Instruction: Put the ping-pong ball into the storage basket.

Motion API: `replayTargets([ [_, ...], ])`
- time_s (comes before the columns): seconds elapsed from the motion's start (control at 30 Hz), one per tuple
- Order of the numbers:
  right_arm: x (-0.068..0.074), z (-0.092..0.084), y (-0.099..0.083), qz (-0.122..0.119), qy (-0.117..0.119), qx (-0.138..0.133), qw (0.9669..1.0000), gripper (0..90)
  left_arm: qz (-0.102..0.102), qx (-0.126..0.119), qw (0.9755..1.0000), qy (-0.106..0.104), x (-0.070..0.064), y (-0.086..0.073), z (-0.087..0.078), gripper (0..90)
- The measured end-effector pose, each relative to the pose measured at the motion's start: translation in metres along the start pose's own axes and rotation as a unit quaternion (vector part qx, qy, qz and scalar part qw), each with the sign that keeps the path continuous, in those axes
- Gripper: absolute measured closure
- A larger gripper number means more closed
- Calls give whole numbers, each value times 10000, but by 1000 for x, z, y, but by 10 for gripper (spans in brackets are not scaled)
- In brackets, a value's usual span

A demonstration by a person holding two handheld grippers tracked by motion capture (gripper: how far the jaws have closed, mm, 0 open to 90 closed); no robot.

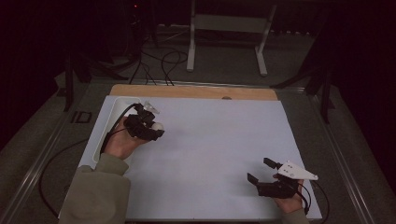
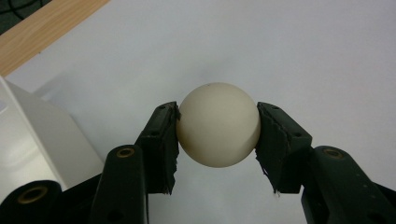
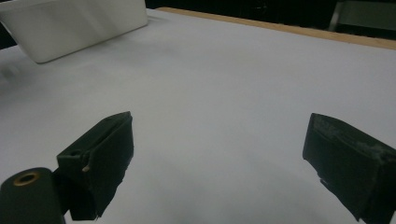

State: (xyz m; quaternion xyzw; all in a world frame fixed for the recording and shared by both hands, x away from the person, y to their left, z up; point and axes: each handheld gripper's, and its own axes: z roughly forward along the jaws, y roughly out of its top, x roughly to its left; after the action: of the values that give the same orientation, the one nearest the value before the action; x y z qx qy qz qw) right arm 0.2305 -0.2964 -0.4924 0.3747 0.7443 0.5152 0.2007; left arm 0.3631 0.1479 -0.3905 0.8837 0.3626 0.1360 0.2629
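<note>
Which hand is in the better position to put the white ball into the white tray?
Left. The left gripper is already shut on the white ball, right beside the white tray. The right gripper stands open with nothing between its jaws, at the opposite, near corner of the table.

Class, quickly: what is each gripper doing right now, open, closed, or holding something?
Left gripper: closed on the white ball, beside the white tray.
Right gripper: open, nothing between its jaws.

White tray (image 2: 32,140): cut off by the left frame edge in the left gripper view. Ball (image 1: 158,126): in the high view, mostly hidden behind the left tool (image 1: 148,125). Tray contents: indiscernible.
</note>
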Motion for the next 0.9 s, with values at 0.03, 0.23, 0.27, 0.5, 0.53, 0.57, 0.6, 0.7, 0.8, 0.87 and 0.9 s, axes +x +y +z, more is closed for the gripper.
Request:
replayTargets([
  [0.03, 0, 0, 0, -2, -1, 0, 10000, 80, 1, -20, 10000, 4, 1, -1, -1, 515],
  [0.23, 0, 0, 0, -9, 3, 11, 10000, 80, -25, -49, 10000, 39, 4, -3, -4, 515],
  [0.27, 0, 0, 0, -9, 1, 11, 10000, 80, -32, -49, 10000, 46, 5, -3, -5, 515],
  [0.5, 0, 0, 0, -7, -7, 2, 10000, 80, -73, -97, 9999, 111, 12, -7, -11, 515],
  [0.53, 0, 0, 0, -6, -7, 4, 10000, 80, -97, -105, 9998, 118, 12, -8, -11, 515],
  [0.57, 0, 0, 0, -6, -6, 6, 10000, 80, -97, -105, 9998, 118, 12, -8, -11, 515],
  [0.6, 0, 0, 0, -6, -7, 8, 10000, 80, -94, -98, 9998, 141, 14, -9, -13, 515],
  [0.7, 0, 0, 0, -7, -8, 3, 10000, 80, -129, -102, 9997, 166, 16, -11, -14, 515],
  [0.8, 0, 0, 0, -7, -12, 3, 10000, 80, -136, -99, 9997, 178, 18, -12, -15, 515],
  [0.87, 0, 0, 0, -8, -15, 3, 10000, 80, -166, -109, 9996, 203, 19, -13, -17, 515],
  [0.9, 0, 0, 0, -6, -14, 3, 10000, 80, -140, -90, 9996, 212, 20, -14, -18, 515],
])
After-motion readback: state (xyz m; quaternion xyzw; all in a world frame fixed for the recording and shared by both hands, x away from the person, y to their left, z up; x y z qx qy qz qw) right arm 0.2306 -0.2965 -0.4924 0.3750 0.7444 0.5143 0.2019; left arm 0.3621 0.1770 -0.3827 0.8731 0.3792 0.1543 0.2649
